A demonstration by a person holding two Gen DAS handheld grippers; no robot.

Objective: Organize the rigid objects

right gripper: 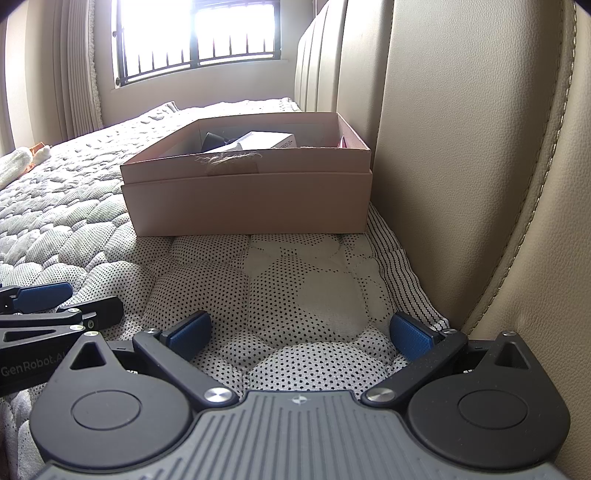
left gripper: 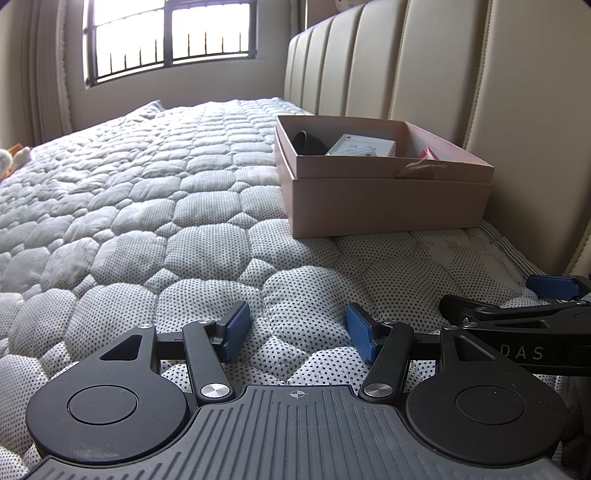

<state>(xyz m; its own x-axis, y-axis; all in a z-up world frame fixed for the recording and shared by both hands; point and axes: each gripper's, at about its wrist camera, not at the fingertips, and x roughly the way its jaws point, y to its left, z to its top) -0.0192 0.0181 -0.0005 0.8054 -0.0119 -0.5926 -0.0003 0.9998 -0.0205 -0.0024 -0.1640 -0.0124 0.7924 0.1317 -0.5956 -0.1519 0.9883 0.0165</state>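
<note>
Apparently I'm near done: the pink box [left gripper: 384, 192] by the headboard [left gripper: 424, 74] already holds a dark cup [left gripper: 308, 142] and white carton [left gripper: 364, 146], nothing loose lies on the mattress [left gripper: 166, 206] nearby, and my left gripper [left gripper: 295, 332] and right gripper [right gripper: 299, 332] gape empty.

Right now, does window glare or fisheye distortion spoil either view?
Left wrist view: window blown out white, headboard panels bowed, box sharp. Right wrist view: window equally overexposed, headboard curved, box interior shadowed.
</note>
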